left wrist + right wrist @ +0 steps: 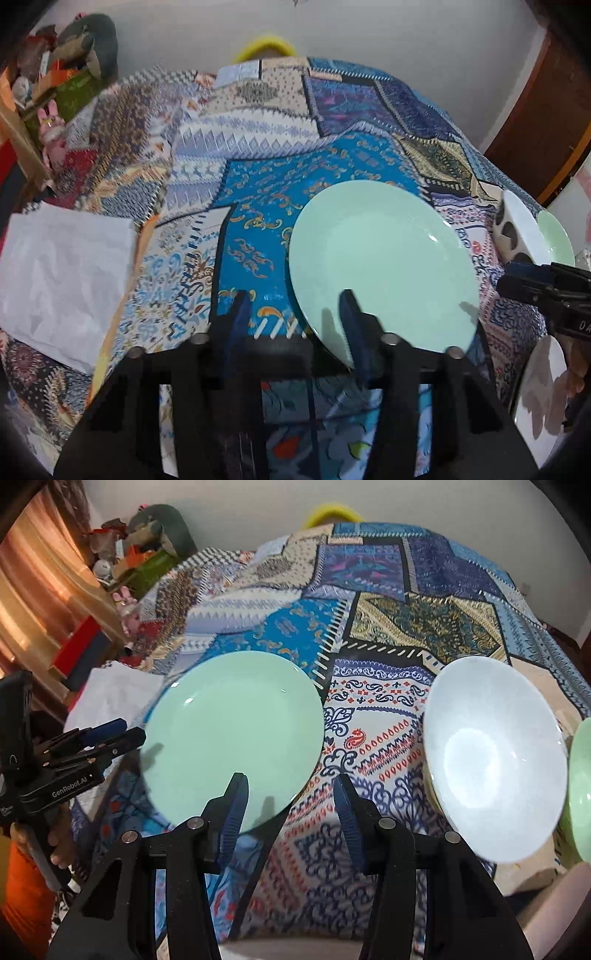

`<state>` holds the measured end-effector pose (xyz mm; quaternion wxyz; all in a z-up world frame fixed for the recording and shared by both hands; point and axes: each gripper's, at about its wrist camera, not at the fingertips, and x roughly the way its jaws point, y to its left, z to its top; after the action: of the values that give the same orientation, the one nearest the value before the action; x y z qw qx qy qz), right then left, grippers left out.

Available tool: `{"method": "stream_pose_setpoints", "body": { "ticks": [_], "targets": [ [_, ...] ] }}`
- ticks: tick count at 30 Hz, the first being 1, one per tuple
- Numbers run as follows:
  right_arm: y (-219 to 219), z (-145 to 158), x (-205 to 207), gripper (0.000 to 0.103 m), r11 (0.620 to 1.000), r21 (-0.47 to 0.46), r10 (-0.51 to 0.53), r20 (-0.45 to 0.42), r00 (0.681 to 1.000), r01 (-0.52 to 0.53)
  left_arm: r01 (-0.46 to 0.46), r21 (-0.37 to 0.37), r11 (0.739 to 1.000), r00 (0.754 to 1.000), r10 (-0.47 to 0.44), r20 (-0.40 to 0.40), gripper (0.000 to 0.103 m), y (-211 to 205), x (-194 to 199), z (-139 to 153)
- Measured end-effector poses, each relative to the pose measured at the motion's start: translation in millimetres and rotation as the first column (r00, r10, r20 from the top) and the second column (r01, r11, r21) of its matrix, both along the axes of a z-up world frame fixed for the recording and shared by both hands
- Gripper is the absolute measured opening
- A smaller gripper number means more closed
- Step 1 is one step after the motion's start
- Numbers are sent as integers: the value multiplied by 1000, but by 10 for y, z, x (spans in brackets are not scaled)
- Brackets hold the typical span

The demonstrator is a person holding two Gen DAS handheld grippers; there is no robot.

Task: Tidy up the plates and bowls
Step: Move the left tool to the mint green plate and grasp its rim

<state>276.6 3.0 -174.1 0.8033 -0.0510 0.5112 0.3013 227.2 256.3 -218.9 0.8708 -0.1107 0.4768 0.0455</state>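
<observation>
**Ana:** Risk first: the round mint-green glazed plate point(380, 258) lies flat on the patchwork quilt-covered bed point(258, 155), lower centre-right in the left wrist view, and soft bedding gives under a push. If a finger presses the rim, the far side could tip up and slide.

**Ben:** Where do the left gripper point(295, 306) fingers stand?

**Ana:** Parted, nothing between the pads. One blue pad overlaps the plate's near edge in the picture; whether it touches, I cannot tell.

**Ben:** And the right gripper point(291, 786)?

**Ana:** Also parted and empty, between the plate and the white round ceramic bowl point(495, 760) at middle right of its view. A pale green dish point(581, 786) sits just beside the bowl, at the frame's right edge.

**Ben:** So the two tools could collide?

**Ana:** I'd judge so; both hover near the same plate. A knock could also shove the bowl into the green dish.
</observation>
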Motion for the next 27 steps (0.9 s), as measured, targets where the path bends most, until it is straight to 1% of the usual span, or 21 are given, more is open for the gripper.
{"method": "stream_pose_setpoints", "body": {
  "ticks": [2, 5, 8, 10, 13, 15, 16, 19, 22, 24, 25, 27],
  "targets": [
    [37, -52, 46, 45, 1000, -16, -2, -6, 1000, 2, 4, -10, 1000, 1000, -5, -13, 34, 39, 76, -68],
    [84, -98, 92, 45, 999, -48, -2, 17, 1000, 3, 22, -5, 1000, 1000, -22, -22, 30, 46, 164, -117],
    [120, -155, 160, 45, 998, -63, 2, -1, 1000, -2, 45, -32, 998, 998, -46, -33, 27, 44, 251, -154],
    [143, -187, 196, 44, 998, -67, 8, -18, 1000, -9, 61, -23, 998, 997, -62, -36, 27, 26, 293, -165],
    [180, -206, 219, 44, 997, -77, 13, -16, 1000, -14, 85, -7, 996, 996, -85, -40, 27, -11, 344, -187],
    [203, -218, 229, 41, 996, -82, 19, -18, 1000, -21, 95, -5, 996, 995, -95, -39, 26, -17, 370, -197],
    [219, -226, 236, 41, 996, -87, 24, -16, 1000, -26, 94, -6, 996, 995, -94, -38, 26, -11, 380, -200],
    [259, -273, 274, 40, 994, -100, 39, -20, 999, -40, 97, -25, 995, 994, -98, -40, 26, 18, 412, -216],
    [237, -300, 325, 39, 996, -85, 34, -43, 999, -37, 109, -37, 993, 993, -111, -47, 26, 40, 425, -221],
    [222, -311, 343, 36, 996, -84, 35, -50, 998, -39, 112, -53, 992, 992, -115, -48, 26, 54, 421, -230],
    [222, -318, 339, 36, 995, -85, 39, -50, 998, -43, 117, -61, 991, 991, -120, -51, 26, 51, 419, -234],
    [225, -328, 327, 36, 995, -88, 43, -43, 998, -47, 125, -56, 991, 990, -128, -51, 26, 29, 411, -235]
  ]
}}
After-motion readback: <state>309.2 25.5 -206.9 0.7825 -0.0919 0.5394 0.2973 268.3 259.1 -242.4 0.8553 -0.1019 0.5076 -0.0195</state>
